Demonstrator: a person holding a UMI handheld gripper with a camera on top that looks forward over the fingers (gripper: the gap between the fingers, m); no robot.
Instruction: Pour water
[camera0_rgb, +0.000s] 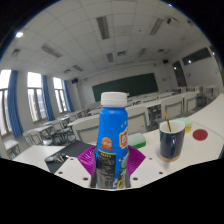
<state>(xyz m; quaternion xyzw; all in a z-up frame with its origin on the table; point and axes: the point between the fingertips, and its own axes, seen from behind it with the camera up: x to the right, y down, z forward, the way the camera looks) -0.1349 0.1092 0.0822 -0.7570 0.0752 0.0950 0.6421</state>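
Between fingers: bottle (113, 140) gripped (cup (171, 141) beside).

bottle (114, 135): blue, white cap | cup (171, 143): dark | table (205, 140): white

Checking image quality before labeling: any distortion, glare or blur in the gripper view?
Gripper view: strong fisheye bending, ceiling lights and desks curve; windows are bright but not washed out; blue bottle, standing between the gripper fingers, looks sharp, as does the dark cup; the fingers lie in shadow.
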